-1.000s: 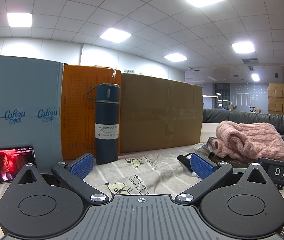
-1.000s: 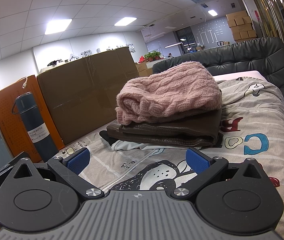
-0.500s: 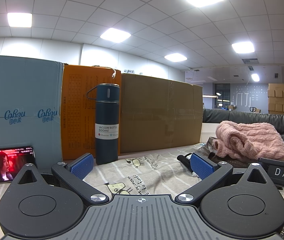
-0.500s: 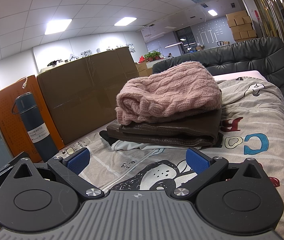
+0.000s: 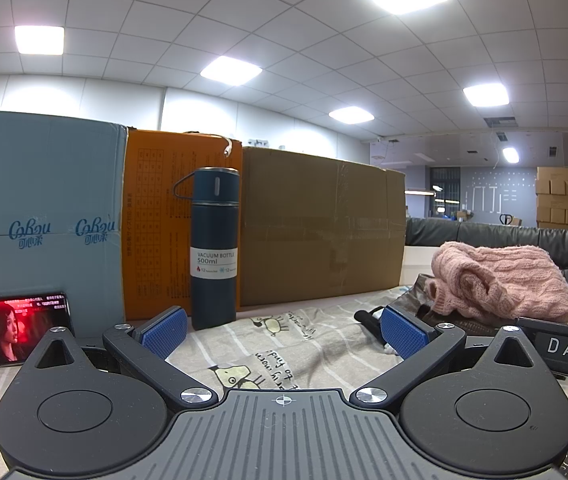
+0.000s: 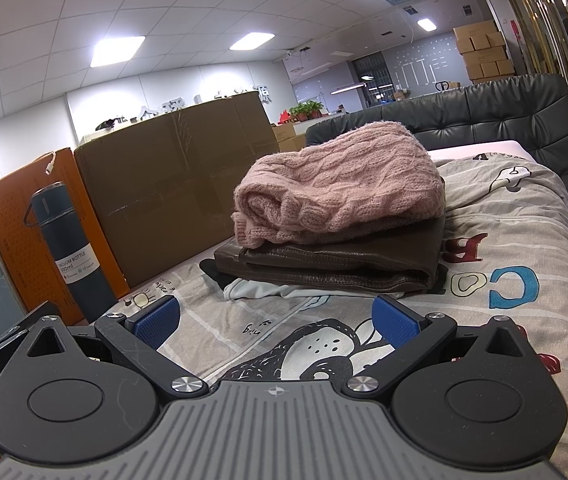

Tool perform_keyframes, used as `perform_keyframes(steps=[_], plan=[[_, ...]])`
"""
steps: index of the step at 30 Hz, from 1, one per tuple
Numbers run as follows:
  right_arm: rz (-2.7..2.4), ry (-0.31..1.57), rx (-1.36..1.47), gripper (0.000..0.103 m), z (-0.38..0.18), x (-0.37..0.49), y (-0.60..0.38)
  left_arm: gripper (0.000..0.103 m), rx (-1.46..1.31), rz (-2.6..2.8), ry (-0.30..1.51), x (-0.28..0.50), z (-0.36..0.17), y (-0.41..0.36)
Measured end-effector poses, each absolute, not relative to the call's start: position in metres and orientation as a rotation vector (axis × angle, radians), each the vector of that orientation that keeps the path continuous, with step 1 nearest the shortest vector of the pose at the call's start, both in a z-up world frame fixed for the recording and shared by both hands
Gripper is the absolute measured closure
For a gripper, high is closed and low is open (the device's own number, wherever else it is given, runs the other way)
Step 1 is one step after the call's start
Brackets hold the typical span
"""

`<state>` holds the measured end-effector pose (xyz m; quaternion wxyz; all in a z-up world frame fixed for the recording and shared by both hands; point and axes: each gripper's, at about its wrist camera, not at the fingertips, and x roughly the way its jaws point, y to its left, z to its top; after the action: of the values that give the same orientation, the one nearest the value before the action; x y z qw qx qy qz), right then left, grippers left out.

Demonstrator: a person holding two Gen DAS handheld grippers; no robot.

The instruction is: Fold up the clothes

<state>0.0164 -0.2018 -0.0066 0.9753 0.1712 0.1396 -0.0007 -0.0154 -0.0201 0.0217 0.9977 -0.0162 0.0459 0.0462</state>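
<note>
The left gripper (image 5: 283, 332) sits low over the printed bedsheet (image 5: 308, 344), its blue pads (image 5: 164, 330) spread wide with nothing between them. The right gripper (image 6: 276, 318) is spread just as wide and empty over the same sheet.

Take the stack of folded clothes as the landmark. From the right gripper it lies straight ahead, near but apart from the fingertips: a pink sweater (image 6: 340, 194) on top, a brown leather garment (image 6: 336, 264) under it, a white piece (image 6: 260, 290) at the bottom. From the left gripper the sweater (image 5: 500, 280) lies ahead and to the right, beyond the right pad.

Left of the stack, a brown box (image 5: 320, 228) stands along the sheet's far edge; further left a blue bottle (image 5: 214, 248) stands upright before an orange box (image 5: 156, 220), then a grey-blue box (image 5: 40, 216) with a phone (image 5: 14, 330) propped against it. Behind the stack runs a dark padded headboard (image 6: 484, 120).
</note>
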Motion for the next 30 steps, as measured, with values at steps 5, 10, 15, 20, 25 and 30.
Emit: perform_keyframes(steps=[5,10,15,20,25,30], plan=[[-0.001,0.283,0.344,0.0,-0.0066,0.0166,-0.2013,0.0,-0.033,0.093,0.089,-0.0161,0.0217,-0.0201],[-0.001,0.285,0.343,0.0,-0.0068,0.017,-0.2012,0.0,-0.033,0.093,0.085,-0.0174,0.0218,-0.0203],[-0.001,0.285,0.344,0.0,-0.0067,0.0171,-0.2015,0.0,-0.035,0.097,0.082,-0.0184,0.022,-0.0201],[0.0,0.285,0.344,0.0,-0.0066,0.0172,-0.2013,0.0,-0.041,0.108,0.082,-0.0177,0.0223,-0.019],[0.0,0.285,0.344,0.0,-0.0066,0.0171,-0.2016,0.0,-0.038,0.108,0.083,-0.0178,0.0225,-0.0193],[0.001,0.285,0.344,0.0,-0.0067,0.0175,-0.2016,0.0,-0.036,0.107,0.082,-0.0178,0.0225,-0.0196]])
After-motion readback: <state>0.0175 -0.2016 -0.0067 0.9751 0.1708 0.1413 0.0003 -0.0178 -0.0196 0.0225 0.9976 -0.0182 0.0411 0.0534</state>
